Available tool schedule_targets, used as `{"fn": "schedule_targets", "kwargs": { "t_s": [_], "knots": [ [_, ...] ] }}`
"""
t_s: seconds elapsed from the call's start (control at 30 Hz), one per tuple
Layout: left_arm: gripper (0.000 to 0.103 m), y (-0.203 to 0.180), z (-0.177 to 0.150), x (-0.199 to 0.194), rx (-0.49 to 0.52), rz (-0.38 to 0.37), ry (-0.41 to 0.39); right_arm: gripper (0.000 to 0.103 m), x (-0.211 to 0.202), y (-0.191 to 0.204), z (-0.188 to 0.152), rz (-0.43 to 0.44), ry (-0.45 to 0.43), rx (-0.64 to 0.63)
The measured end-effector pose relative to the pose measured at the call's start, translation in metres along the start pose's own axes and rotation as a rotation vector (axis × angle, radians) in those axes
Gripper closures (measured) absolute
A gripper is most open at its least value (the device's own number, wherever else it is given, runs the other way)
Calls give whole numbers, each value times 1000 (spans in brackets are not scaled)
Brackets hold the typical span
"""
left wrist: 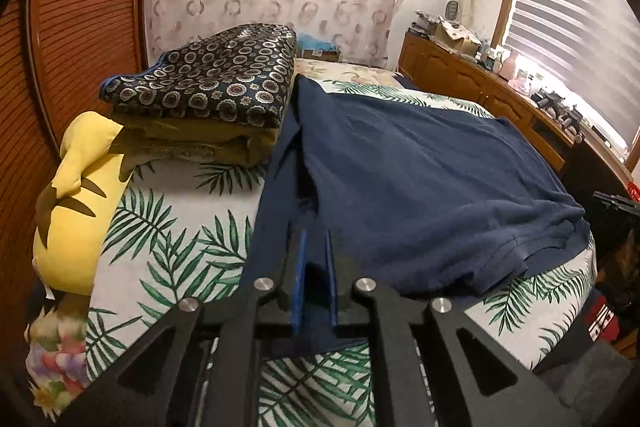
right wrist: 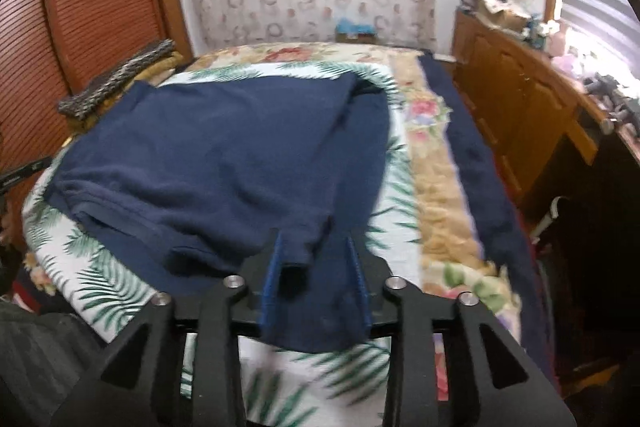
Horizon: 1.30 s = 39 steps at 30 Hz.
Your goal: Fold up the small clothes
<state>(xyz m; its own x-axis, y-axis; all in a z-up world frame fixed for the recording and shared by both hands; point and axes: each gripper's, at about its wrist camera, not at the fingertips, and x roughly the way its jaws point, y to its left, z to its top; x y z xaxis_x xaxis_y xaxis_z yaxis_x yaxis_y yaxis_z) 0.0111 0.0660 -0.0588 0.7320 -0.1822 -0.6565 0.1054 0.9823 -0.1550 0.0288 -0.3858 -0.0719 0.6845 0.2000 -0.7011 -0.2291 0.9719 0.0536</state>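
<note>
- Navy cotton lies right under both tools: the navy shirt (left wrist: 420,167) is spread on the palm-leaf sheet (left wrist: 168,251) of the bed, with its near edges reaching back to the grippers.
- Left gripper (left wrist: 316,247): its blue pads stand slightly apart with a fold of the shirt's left edge between them; whether they pinch that cloth I cannot tell.
- Right gripper (right wrist: 314,247): jaws clearly parted, a cuff-like end of the shirt draped loose between the pads and not pressed, so I judge it released.
- Beyond the tips, the body of the shirt runs away from both tools toward the far wall, its long axis roughly in line with the fingers; the bunched hem lies between the two grippers.
- Each hand is nearest its own side edge, so the next fold likely means carrying those edges forward or inward.
- Farther left, a folded stack (left wrist: 208,95) sits just beside the shirt, and a yellow pillow (left wrist: 76,195) beside that.
</note>
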Motion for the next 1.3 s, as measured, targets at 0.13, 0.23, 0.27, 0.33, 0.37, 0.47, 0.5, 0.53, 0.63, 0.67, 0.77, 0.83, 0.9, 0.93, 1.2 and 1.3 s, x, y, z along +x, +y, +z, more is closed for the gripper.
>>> {"fn": "schedule_targets", "kwargs": {
  "t_s": [0.13,0.23,0.27,0.33,0.37,0.47,0.5,0.53,0.63,0.67,0.77,0.83,0.9,0.93,1.2,1.3],
  "knots": [
    [89,5,2,6,-9,-8,22,70,4,-13,-3,-49,11,4],
    [89,10,5,14,-14,-4,38,70,15,-20,-8,-68,47,-5],
    [89,11,6,16,-16,1,39,70,19,-22,-11,-73,61,-5],
    [89,13,7,20,-17,2,46,71,26,-28,-18,-77,78,4],
    [89,15,8,23,-18,3,50,71,28,-31,-20,-74,82,9],
    [89,17,11,30,-27,9,56,71,33,-34,-25,-65,97,17],
    [89,18,12,33,-27,11,60,71,35,-35,-26,-62,103,18],
    [89,18,13,36,-25,15,64,74,34,-35,-26,-61,95,16],
    [89,18,16,42,-20,18,73,98,32,-33,-27,-36,92,-2],
    [89,18,17,43,-20,19,73,100,31,-32,-27,-23,93,-16],
    [89,19,20,45,-21,13,77,101,21,-31,-30,-46,85,-41],
    [88,19,19,49,-18,4,90,101,13,-35,-33,-51,87,-35],
    [85,19,17,52,-8,10,101,101,8,-40,-34,-56,80,-18],
    [84,19,16,53,-5,17,108,101,7,-42,-35,-53,79,-8],
    [78,19,7,60,11,38,115,98,1,-35,-24,-61,40,-10],
    [77,16,3,59,23,54,95,90,-5,-29,-11,-84,-2,-19]
  ]
}}
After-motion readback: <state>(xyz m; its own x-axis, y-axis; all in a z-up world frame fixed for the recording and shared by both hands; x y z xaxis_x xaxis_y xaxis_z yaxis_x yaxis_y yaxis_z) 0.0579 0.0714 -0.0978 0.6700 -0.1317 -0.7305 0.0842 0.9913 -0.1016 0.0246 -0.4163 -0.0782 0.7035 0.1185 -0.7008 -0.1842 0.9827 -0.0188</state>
